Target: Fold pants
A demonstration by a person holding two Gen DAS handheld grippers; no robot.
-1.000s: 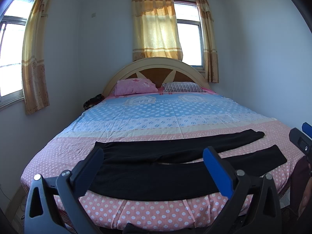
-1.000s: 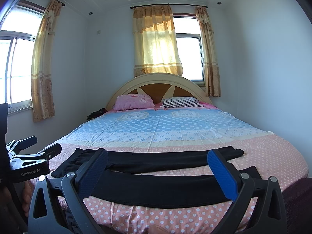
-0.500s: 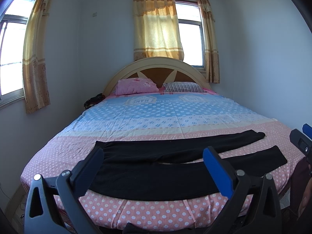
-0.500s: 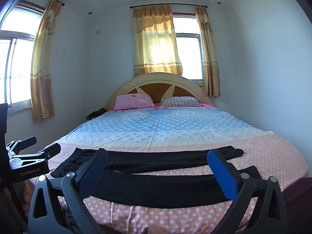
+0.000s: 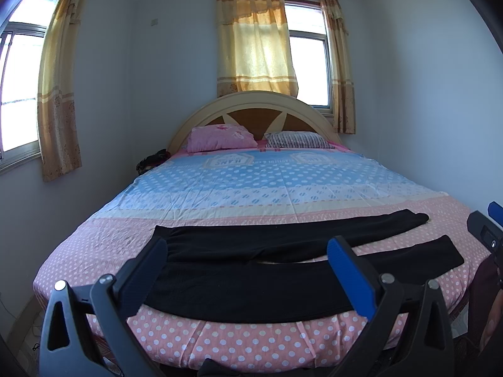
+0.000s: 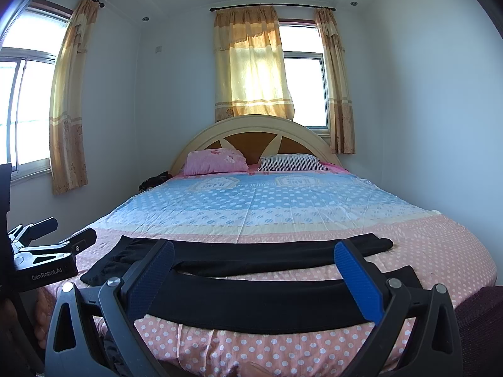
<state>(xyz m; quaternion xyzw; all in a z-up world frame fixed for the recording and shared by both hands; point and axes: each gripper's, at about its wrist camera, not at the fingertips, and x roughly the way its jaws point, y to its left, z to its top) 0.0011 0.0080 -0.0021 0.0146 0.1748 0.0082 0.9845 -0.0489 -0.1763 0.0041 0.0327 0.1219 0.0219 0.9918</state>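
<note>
Lying flat across the foot of the bed (image 5: pixel 283 185), the black pants (image 5: pixel 251 282) stretch sideways, waistband toward the left and both legs running off to the right; the two legs are parted in a narrow V, the farther leg ending near the right edge of the pink dotted part of the sheet, the nearer leg ending closer to the foot edge; in the right wrist view the same pants (image 6: pixel 267 298) lie in two dark bands with a strip of sheet showing between them.

The left claw (image 5: pixel 246 271) hangs over the foot of the bed with its blue-padded fingers (image 5: pixel 352 279) spread wide, nothing between them, and apart from the cloth; the right claw (image 6: pixel 253 278) is likewise spread wide and empty, its fingers (image 6: pixel 358 282) framing the middle of the pants from above; each claw shows at the edge of the other's view, the right one at the far right of the left wrist view, the left one at the far left of the right wrist view.

At the head of the bed a pink pillow (image 5: pixel 221 138) sits beside a striped pillow (image 5: pixel 297 139), both against the arched headboard (image 5: pixel 251 106); yellow curtains (image 5: pixel 254 44) hang over the window behind it; a dark bundle (image 5: pixel 152 161) lies by the left side of the bed near the wall.
</note>
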